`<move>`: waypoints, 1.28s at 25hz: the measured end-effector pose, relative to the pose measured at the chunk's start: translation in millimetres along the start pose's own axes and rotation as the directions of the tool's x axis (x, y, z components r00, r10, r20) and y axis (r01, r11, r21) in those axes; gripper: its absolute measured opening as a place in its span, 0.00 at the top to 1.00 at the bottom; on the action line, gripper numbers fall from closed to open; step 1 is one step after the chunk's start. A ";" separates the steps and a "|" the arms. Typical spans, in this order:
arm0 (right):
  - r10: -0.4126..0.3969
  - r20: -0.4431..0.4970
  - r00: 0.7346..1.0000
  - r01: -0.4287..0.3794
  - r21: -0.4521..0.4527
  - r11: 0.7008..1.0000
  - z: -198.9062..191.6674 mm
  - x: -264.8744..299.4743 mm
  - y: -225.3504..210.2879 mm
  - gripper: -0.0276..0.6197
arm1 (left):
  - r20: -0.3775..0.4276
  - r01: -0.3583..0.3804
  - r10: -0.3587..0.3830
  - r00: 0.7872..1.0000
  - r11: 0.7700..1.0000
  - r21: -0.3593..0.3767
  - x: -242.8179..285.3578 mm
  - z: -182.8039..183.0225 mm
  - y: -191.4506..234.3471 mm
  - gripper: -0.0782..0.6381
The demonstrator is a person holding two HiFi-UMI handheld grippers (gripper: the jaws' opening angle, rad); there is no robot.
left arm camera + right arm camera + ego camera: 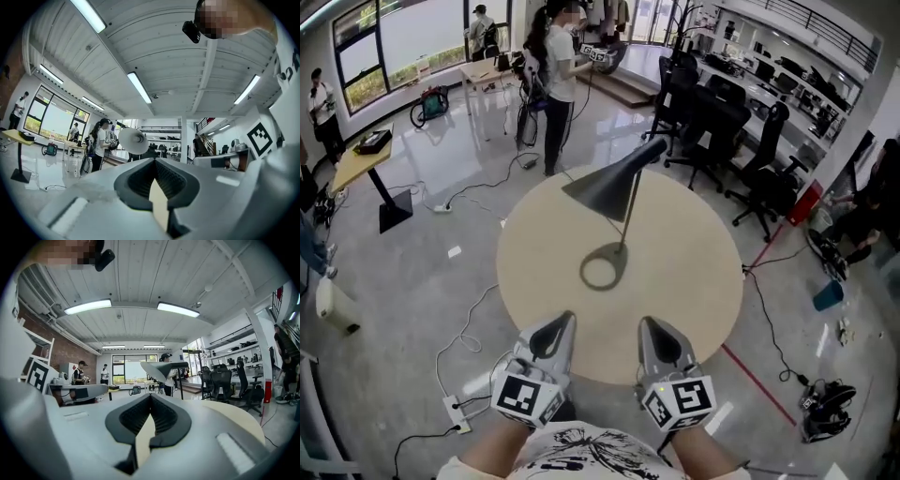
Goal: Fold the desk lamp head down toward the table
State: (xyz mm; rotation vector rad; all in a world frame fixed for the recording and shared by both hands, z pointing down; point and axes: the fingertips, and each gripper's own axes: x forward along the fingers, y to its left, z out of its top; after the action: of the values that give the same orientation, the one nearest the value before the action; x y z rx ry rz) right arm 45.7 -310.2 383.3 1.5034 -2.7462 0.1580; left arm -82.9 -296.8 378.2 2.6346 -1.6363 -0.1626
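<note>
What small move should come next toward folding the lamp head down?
Probably open the right gripper and ease it forward toward the lamp head. Both it and the left gripper sit shut and empty at the near edge of the table, and the head is raised, untouched, well ahead of them.

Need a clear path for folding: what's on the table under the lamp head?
Only bare round table and the lamp's ring base show below the lamp head. The patch the head itself covers is hidden in the head view.
</note>
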 end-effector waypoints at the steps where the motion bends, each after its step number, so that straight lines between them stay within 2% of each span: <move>1: -0.014 0.012 1.000 0.014 -0.003 1.000 6.4 12.2 -1.3 0.94 | 0.002 0.014 -0.014 1.000 1.000 0.004 8.7 3.6 11.8 0.88; 6: -0.076 0.074 0.994 0.078 -0.021 0.997 40.8 61.1 -7.5 0.95 | 0.013 0.081 -0.082 0.997 0.996 0.026 46.1 28.0 56.9 0.88; 10: -0.089 0.110 0.990 0.094 -0.042 0.995 66.4 90.3 -11.7 0.94 | 0.065 0.131 -0.135 0.989 0.990 0.059 74.6 58.9 73.8 0.88; 14: -0.042 0.147 0.988 0.058 -0.106 0.993 99.1 113.0 -7.9 0.94 | 0.112 0.160 -0.169 0.979 0.984 0.083 88.5 77.5 75.0 0.88; 19: 0.032 0.158 0.987 -0.009 -0.141 0.990 135.1 144.1 5.2 0.95 | 0.106 0.157 -0.163 0.981 0.985 0.067 91.7 69.2 73.4 0.88; 24: 0.057 0.104 0.993 -0.042 -0.144 0.989 133.0 164.0 10.7 0.95 | 0.072 0.176 -0.177 0.981 0.984 0.020 99.3 54.2 76.4 0.88; 29: 0.037 0.063 0.997 -0.029 -0.134 0.991 119.6 173.1 8.7 0.95 | 0.062 0.171 -0.171 0.983 0.985 0.005 100.2 48.6 83.8 0.88; 32: 0.024 0.005 1.000 -0.023 -0.122 0.992 102.0 178.8 6.3 0.95 | 0.026 0.168 -0.168 0.985 0.986 0.011 98.4 39.7 88.0 0.88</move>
State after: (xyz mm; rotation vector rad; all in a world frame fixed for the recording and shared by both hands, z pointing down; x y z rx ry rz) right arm -51.8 -466.3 291.0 1.4442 -2.7236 -0.0149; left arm -122.4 -423.0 339.4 2.7872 -1.4233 -0.1971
